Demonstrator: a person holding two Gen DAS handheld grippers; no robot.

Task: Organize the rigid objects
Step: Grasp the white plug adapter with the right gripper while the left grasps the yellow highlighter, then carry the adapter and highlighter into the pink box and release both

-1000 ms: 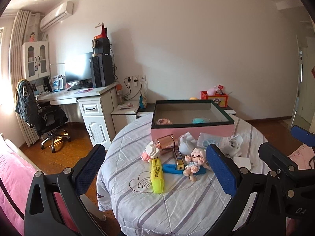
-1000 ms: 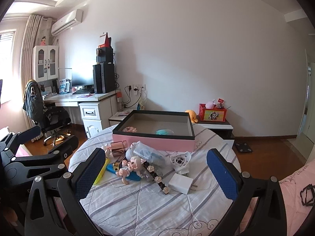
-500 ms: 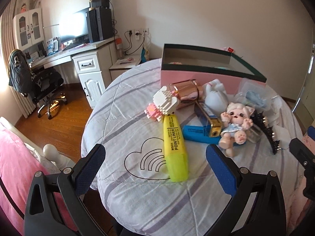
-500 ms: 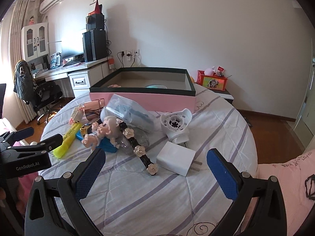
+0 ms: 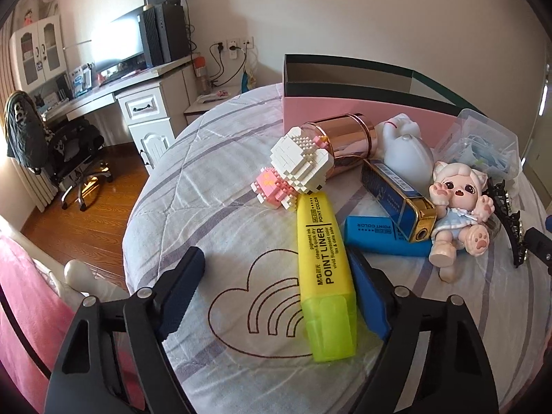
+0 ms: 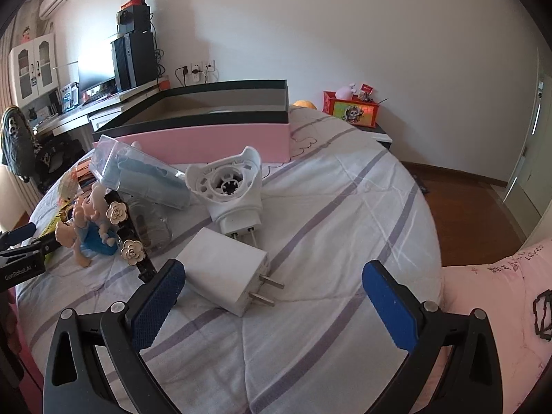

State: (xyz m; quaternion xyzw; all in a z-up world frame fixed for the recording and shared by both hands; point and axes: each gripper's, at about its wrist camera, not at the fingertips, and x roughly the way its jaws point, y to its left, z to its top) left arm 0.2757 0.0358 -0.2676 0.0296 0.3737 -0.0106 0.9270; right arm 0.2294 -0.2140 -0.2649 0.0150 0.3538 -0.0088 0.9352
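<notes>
The left gripper [image 5: 277,286] hangs low over the table [image 5: 193,186], jaws wide, with the capped end of the yellow highlighter [image 5: 324,276] lying between them; its right pad [image 5: 369,296] sits just beside the highlighter, and whether they touch cannot be told. Past the highlighter lie a block figure [image 5: 293,169], a rose-gold tin [image 5: 345,141] on its side, a blue highlighter [image 5: 383,238], a blue lighter [image 5: 396,196] and a doll [image 5: 459,207]. The pink box [image 5: 345,103] stands behind.

The right gripper [image 6: 276,296] is spread wide too, holding nothing. A white charger [image 6: 224,272] lies near its left pad [image 6: 155,303], prongs pointing right. Beyond sit a white plug-in gadget [image 6: 231,186], a clear pouch [image 6: 138,176] and a flowered clip [image 6: 127,238].
</notes>
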